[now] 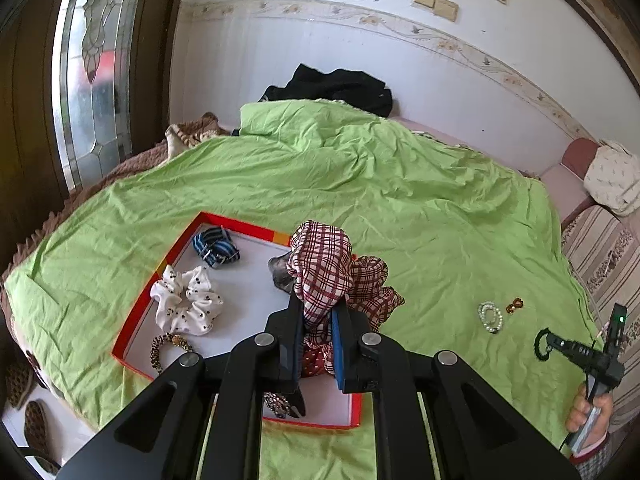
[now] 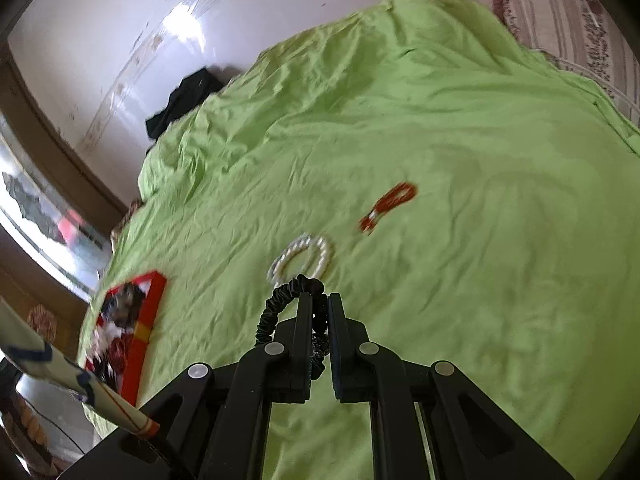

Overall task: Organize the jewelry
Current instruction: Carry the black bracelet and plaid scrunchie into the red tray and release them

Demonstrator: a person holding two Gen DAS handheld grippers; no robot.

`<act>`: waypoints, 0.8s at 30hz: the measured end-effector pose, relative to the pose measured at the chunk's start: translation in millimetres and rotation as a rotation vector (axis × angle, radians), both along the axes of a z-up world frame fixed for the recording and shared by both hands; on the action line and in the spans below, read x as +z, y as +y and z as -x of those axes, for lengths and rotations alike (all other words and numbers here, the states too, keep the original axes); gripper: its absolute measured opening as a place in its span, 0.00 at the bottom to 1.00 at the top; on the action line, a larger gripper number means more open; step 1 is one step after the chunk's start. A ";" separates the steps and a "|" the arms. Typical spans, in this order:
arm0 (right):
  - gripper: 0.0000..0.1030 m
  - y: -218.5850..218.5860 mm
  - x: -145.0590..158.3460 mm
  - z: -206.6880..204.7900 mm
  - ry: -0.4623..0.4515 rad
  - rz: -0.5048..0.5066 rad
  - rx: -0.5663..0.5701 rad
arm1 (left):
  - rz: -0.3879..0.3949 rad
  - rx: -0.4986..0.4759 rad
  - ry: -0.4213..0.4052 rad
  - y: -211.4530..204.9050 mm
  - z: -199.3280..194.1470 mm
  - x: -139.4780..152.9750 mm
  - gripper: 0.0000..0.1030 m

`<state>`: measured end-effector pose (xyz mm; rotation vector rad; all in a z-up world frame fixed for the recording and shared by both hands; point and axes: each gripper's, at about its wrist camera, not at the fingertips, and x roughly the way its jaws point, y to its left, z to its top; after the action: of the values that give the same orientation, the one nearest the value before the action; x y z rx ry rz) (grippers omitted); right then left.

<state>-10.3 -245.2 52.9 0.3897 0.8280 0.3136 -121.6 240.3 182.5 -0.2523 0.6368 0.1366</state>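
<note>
My left gripper (image 1: 318,312) is shut on a red-and-white plaid scrunchie (image 1: 324,268) and holds it above the red-rimmed box (image 1: 136,312) on the green bedspread. The box holds a white dotted scrunchie (image 1: 186,300), a blue striped band (image 1: 216,246), a leopard hair tie (image 1: 170,346) and other pieces. My right gripper (image 2: 319,300) is shut on a black hair tie (image 2: 280,300) above the bedspread; it also shows in the left wrist view (image 1: 540,344). A pearl bracelet (image 2: 302,258) (image 1: 491,316) and an orange-red piece (image 2: 388,206) (image 1: 515,305) lie on the bedspread.
The green bedspread (image 1: 400,184) covers the bed. Black clothing (image 1: 336,86) lies at the far end by the wall. A window (image 1: 92,80) is at the left. A striped sofa (image 1: 600,256) stands to the right. Slippers (image 1: 24,392) lie on the floor.
</note>
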 end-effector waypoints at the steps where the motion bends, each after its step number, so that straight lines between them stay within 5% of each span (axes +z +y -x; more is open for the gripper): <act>1: 0.08 7.7 -2.2 0.9 0.005 0.015 0.012 | 0.002 0.003 0.005 2.4 -1.6 -4.0 0.11; 15: 0.08 119.0 23.7 12.7 0.010 0.013 0.210 | 0.037 0.033 0.093 49.2 -66.5 -51.2 0.11; 24: 0.08 245.9 53.1 25.0 -0.016 0.010 0.461 | 0.123 0.007 0.189 89.5 -106.6 -90.7 0.11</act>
<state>-35.3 0.7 106.0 0.1824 0.8992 0.7388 -15.0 329.8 91.8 -0.3636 0.8331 0.1290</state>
